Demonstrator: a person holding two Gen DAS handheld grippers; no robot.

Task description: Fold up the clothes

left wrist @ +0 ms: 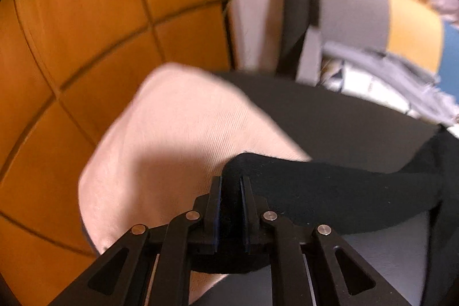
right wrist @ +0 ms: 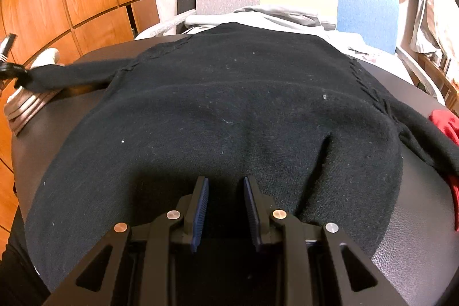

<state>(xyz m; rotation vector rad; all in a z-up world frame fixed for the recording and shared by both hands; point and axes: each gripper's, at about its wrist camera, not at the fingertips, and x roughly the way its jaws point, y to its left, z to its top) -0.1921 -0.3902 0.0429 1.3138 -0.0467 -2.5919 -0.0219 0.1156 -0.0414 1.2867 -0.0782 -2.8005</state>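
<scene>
1. Meanwhile, black sweater (right wrist: 218,116) is being spread flat on dark table (right wrist: 413,248).
2. Its sleeve (left wrist: 330,191) is being pinched by L gripper (left wrist: 231,182), jaws nearly closed, above folded beige cloth (left wrist: 172,134).
3. R gripper (right wrist: 226,185) is being held part-open at hem; grip can't be told.

Black sweaters (right wrist: 218,116): one, spread on the surface (right wrist: 416,257).
Sleeves: two showed.
Claws: two, left claw (left wrist: 231,182) and right claw (right wrist: 226,185).
Red cloths (right wrist: 444,122): one.
Folded beige stacks (right wrist: 25,108): one.
</scene>
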